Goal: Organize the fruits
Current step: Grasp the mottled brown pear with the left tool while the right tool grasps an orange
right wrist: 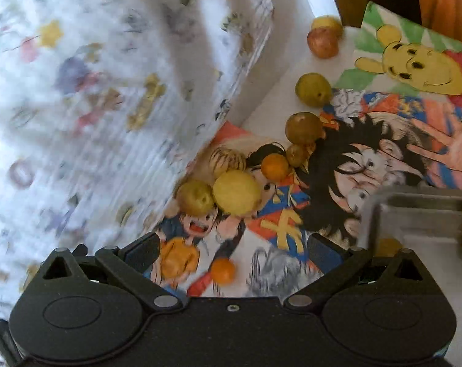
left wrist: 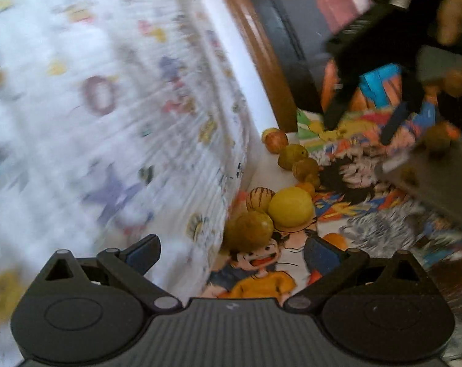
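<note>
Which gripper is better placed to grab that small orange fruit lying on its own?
Probably right: the small orange fruit lies just ahead of the open right gripper, between its fingers.

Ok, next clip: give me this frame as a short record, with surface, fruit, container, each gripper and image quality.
surface: cartoon-print cloth
fruit: loose, scattered beside a white patterned bag; large yellow fruit touching a greenish fruit; small orange fruit apart, nearest the right gripper
container: grey tray, right edge of the right wrist view
left gripper: open, empty
right gripper: open, empty
image quality: bag motion-blurred in both views
</note>
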`<state>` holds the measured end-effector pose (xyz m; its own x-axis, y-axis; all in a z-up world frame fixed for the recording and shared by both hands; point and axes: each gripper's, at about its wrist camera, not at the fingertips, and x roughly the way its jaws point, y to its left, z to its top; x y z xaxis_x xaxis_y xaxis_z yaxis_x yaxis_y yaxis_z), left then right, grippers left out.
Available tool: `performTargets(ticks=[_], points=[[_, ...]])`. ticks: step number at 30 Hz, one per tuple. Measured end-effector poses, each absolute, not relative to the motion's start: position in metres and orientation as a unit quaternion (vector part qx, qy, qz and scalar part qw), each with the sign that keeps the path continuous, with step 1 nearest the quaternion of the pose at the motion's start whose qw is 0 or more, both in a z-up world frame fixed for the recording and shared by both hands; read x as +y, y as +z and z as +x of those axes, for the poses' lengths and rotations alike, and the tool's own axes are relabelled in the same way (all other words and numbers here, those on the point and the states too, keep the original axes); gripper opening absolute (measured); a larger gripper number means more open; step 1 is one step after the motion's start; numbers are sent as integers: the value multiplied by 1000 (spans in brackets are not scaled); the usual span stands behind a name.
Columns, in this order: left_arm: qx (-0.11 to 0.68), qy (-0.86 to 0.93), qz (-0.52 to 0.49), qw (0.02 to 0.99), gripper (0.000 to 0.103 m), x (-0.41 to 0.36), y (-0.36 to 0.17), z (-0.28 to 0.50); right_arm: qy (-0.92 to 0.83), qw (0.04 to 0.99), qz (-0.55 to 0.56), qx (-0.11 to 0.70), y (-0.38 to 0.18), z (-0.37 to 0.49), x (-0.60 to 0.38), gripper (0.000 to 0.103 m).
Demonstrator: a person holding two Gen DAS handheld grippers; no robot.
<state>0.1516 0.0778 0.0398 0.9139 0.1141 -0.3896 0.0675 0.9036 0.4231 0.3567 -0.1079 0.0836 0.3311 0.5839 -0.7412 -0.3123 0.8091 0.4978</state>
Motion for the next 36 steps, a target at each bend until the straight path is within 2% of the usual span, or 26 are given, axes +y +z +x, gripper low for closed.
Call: performTargets(ticks=[2,6,10,16,23,30,36], points=[[214,9,250,944,103,75,32,167,289,819,100,485,76,369,-99,101],[240,-2,291,926,102,73,15,195,332,848,-48,411,68,381,-81,100],[256,-11,324,911,102,69,0,220,399,821,-213,348,58,387,-67,100],[276,-32,354,893,102,64,-13,249,456,773,-343,277,33,385,-51,94],[295,-48,376,877,101,66,-22,274,469,740,-412,251,6,394,-34,78],[305,-62,372,874,87,68,-22,292,481,739,-408,238,-3,409,-32,56],[319,-72,362,873,81,71,-18,296,499,722,-421,229,-9,407,-30,48]])
